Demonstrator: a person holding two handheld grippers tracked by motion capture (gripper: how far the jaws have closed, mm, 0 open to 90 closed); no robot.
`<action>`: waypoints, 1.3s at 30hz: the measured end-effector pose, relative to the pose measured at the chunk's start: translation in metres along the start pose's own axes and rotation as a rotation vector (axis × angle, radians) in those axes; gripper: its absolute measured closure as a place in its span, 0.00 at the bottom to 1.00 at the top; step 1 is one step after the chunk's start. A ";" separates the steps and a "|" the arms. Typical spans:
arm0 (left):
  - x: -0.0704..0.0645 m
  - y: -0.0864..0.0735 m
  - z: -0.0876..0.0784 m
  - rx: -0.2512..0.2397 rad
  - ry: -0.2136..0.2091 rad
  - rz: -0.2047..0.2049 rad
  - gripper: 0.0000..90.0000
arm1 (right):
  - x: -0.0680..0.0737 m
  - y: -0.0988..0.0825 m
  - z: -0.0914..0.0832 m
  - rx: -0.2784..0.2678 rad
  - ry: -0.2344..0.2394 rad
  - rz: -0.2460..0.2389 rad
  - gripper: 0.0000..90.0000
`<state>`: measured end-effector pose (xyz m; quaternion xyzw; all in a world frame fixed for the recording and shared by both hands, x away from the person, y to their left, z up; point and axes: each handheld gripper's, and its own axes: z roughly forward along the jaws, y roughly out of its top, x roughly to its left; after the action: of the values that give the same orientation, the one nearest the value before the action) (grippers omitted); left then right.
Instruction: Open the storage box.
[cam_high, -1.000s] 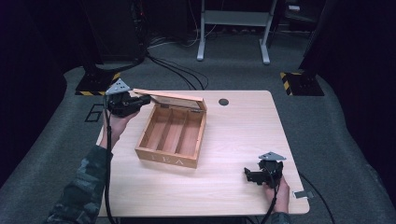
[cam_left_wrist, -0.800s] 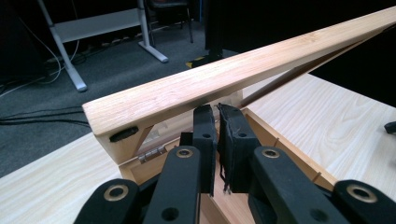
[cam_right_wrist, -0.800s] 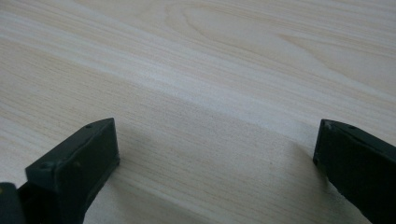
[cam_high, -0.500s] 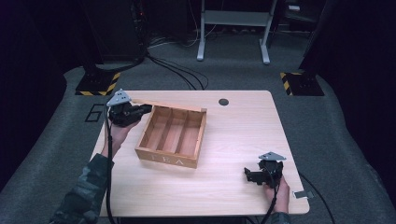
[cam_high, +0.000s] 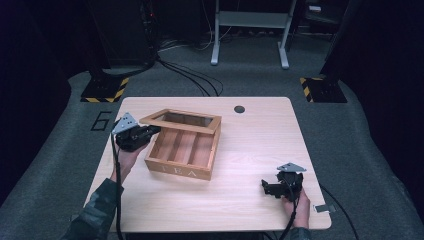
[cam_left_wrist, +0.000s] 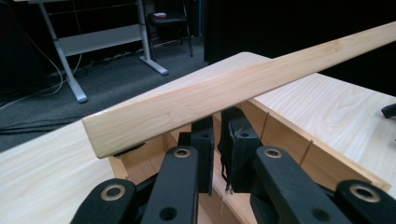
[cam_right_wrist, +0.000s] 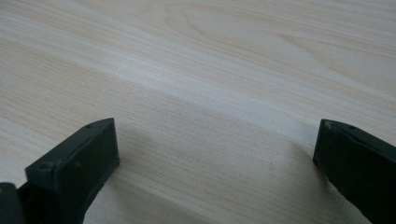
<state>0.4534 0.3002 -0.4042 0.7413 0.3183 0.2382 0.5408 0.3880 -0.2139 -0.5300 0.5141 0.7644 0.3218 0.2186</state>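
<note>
While lid hangs half-lowered, table (cam_high: 250, 150) carries wooden tea box (cam_high: 184, 152) near left-centre, compartments exposed. Lid (cam_high: 181, 121), hinged at back, tilted above box, likely being closed. Left gripper (cam_high: 145, 134) fingers clenched on lid's left edge, steadying descent. Right gripper (cam_high: 268, 188) idle near front right corner, fingers released, well apart from box.
</note>
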 end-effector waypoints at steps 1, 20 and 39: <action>0.000 -0.003 0.000 -0.004 -0.003 -0.004 0.92 | 0.000 0.000 0.000 0.000 0.000 0.001 0.00; -0.009 -0.056 -0.004 0.030 0.001 -0.054 0.92 | 0.000 0.000 0.000 0.000 0.000 0.000 0.00; -0.017 -0.090 -0.010 0.098 -0.005 -0.100 0.90 | 0.000 0.000 0.000 0.000 0.000 0.001 0.00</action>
<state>0.4155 0.3137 -0.4867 0.7506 0.3649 0.1931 0.5159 0.3880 -0.2139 -0.5300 0.5144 0.7642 0.3221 0.2184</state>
